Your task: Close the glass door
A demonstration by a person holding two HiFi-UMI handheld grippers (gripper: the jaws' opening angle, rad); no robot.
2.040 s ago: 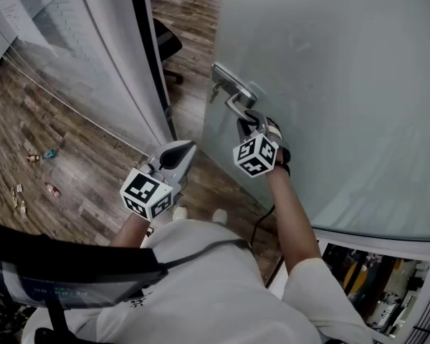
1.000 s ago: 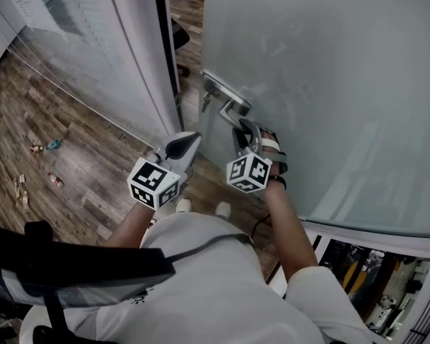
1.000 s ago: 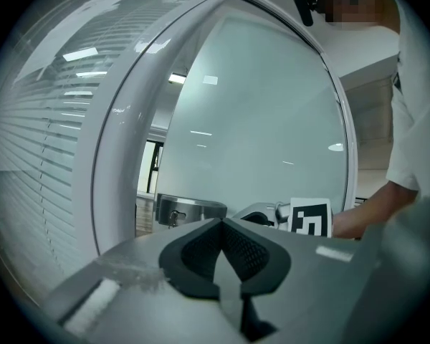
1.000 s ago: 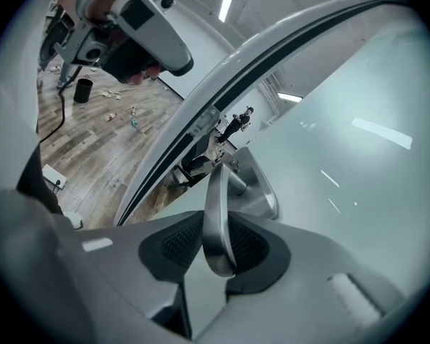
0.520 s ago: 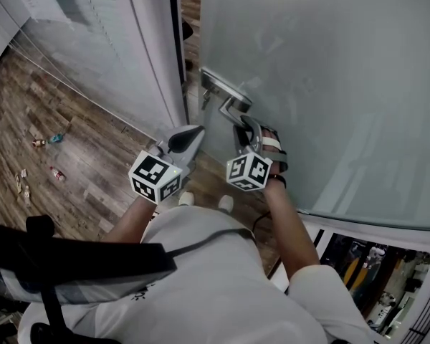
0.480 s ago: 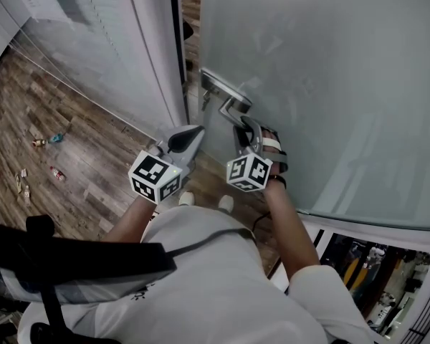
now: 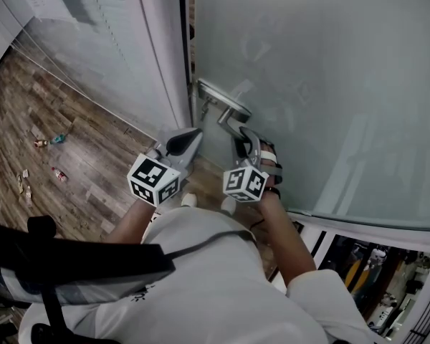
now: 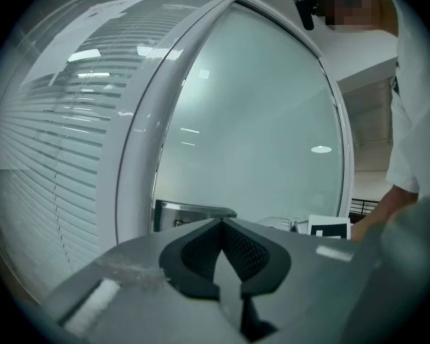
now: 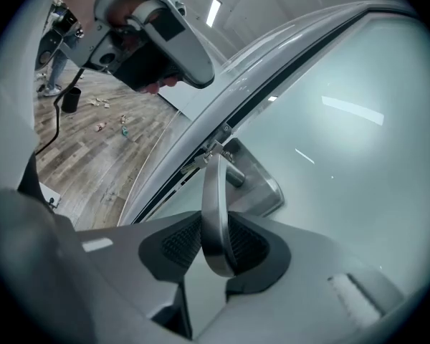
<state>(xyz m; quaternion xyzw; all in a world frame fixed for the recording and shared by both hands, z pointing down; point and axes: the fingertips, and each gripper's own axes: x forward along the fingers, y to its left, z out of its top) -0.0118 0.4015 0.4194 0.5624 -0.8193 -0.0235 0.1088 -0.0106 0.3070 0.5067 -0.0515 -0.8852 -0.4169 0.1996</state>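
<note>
Glass door [image 7: 330, 84] stands almost shut, with a narrow gap left at the white frame [image 7: 158, 49]. Right gripper [image 7: 240, 138] pinches the lever handle [image 7: 226, 110], while left gripper [image 7: 186, 142] is pressed together on nothing. The closing swing looks nearly done, so the next move is probably to carry the handle on toward the frame until the latch catches.

Frost, silver and brown wood
The glass door [image 7: 322, 84] is frosted pale grey-green, its handle [image 9: 212, 185] brushed silver; the floor [image 7: 72, 156] is brown wood-grain planks; the blinds [image 8: 50, 156] show white horizontal slats; the person's shirt [image 7: 215, 285] is white.
</note>
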